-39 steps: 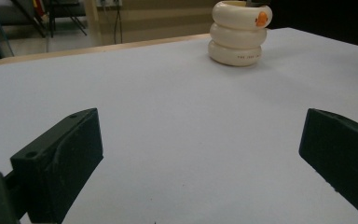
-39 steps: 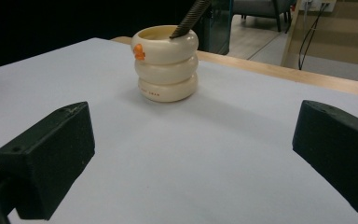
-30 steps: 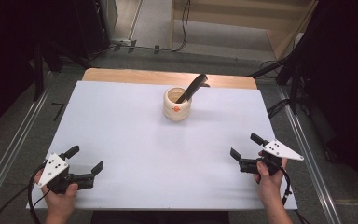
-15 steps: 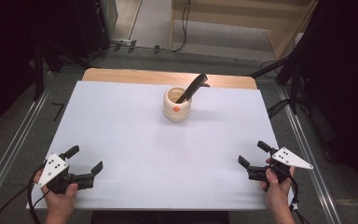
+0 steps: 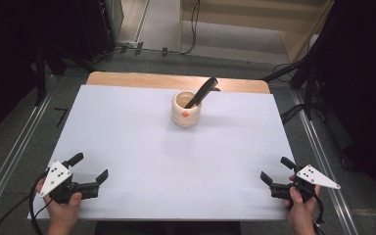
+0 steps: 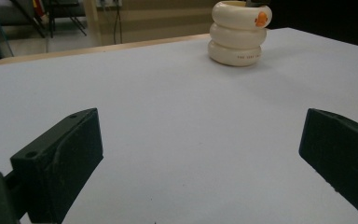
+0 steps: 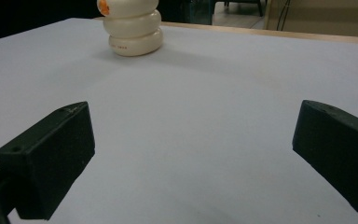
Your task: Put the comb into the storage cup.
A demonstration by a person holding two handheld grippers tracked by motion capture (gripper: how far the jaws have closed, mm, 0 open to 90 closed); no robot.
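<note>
The counter [image 5: 127,147] is covered by a white sheet, with a strip of bare wood showing along its far edge. Near the middle of the far half a cream ribbed holder [image 5: 186,109] is placed upright, marked with a small orange emblem on its side. A black utensil [image 5: 203,90] is stood inside it; its long axis is tilted up and away toward the far right, so that the handle end projects past the rim on that side.

The left tool [image 5: 89,168] is held at the near left corner of the counter, and the right tool [image 5: 278,170] at the near right corner. Both are kept low over the sheet, well apart from the holder, and nothing is gripped by either. In the left gripper view the jaws of the left tool [image 6: 200,154] are seen spread wide, with the holder [image 6: 238,33] ahead and to the right of centre. In the right gripper view the jaws of the right tool [image 7: 191,158] are likewise spread wide, with the holder [image 7: 133,28] ahead and to the left of centre.

The holder is therefore located forward and inward from each tool, at a roughly equal remove. Because the utensil leans toward the right side, its handle is judged to be presented more favourably to the right tool, while the body of the holder is equally reachable by the left tool for steadying.
</note>
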